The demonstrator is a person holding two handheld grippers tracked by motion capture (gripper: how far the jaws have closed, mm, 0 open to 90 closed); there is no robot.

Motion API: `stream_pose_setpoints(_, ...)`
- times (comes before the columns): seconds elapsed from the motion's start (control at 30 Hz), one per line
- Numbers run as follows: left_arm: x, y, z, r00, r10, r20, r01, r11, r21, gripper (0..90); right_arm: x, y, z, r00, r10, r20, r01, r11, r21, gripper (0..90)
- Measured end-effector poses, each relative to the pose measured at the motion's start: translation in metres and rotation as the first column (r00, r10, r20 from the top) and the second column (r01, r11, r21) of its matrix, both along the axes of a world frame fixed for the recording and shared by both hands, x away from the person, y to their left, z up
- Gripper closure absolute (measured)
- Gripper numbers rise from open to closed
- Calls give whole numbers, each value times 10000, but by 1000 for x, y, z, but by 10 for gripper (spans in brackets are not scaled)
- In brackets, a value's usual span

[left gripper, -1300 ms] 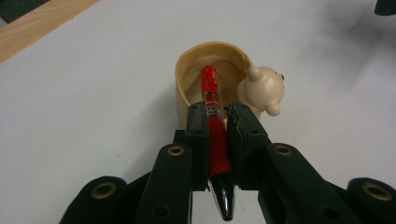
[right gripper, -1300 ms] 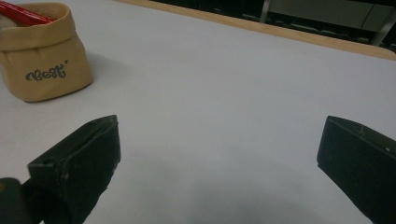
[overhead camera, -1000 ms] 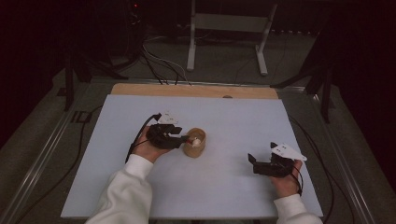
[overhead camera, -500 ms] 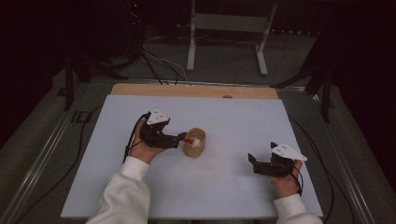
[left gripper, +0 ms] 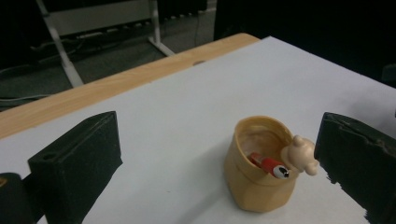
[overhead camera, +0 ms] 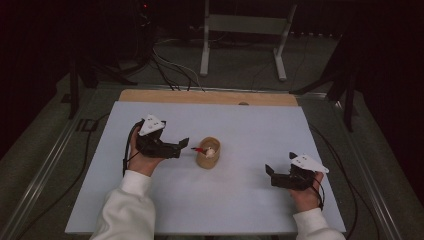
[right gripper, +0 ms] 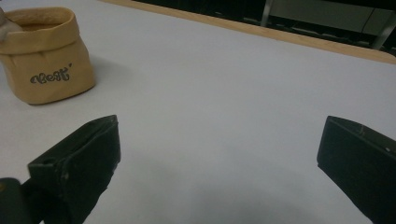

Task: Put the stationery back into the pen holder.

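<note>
Here, our left gripper (overhead camera: 184,145) has its jaws spread wide w/ nothing between the pads; in the left gripper view the two black blocks stand far apart and the small tan pot shaped like a rolled-down paper bag (left gripper: 259,164) sits ahead, closer to the right-hand block. Our right gripper (overhead camera: 270,174) is just as wide and empty, resting low near the front right of the table.

The pot stands upright about mid-table, just beyond the left jaw tips, so the left hand is much the nearer; the right is well apart from it. A short red stick w/ a white, black-dotted tip (left gripper: 269,166) leans inside, its long axis slanting up over the rim toward the left gripper. A small cream bear-like figure (left gripper: 302,155) perches at the rim, next to the stick's tip.

We'd judge the stick or the pot as the likely target, approx straight ahead of the left jaws. The bear figure crowds one side of the stick, so a pinch there could knock it. Otherwise the white table sheet (overhead camera: 250,130) is bare, w/ a light wooden strip (overhead camera: 210,97) along the far edge.
</note>
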State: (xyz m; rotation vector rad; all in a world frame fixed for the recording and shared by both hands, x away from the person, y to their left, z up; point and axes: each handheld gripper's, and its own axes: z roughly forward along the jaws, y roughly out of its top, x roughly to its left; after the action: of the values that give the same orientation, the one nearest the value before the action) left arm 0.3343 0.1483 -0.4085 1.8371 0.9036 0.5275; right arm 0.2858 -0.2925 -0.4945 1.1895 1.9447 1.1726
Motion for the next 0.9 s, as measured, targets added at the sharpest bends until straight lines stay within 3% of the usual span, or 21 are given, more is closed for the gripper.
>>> stream_pose_setpoints(0.17,-5,10,-1,9986,402,347,-408,9990,160,2,-1,0,0,10000,11,32,-11,10000,38,0)
stream_pose_setpoints(0.2,-8,17,-1,9965,660,510,-673,9974,249,2,-1,0,1,10000,18,37,-19,10000,35,0)
stream_pose_setpoints(0.37,-13,29,-4,9926,1014,672,-1037,9941,310,2,-2,1,1,9999,63,95,-64,10000,54,0)
stream_pose_setpoints(0.9,-40,68,-46,9714,2258,742,-2280,9734,236,2,-8,3,1,9994,245,233,-249,9996,153,0)
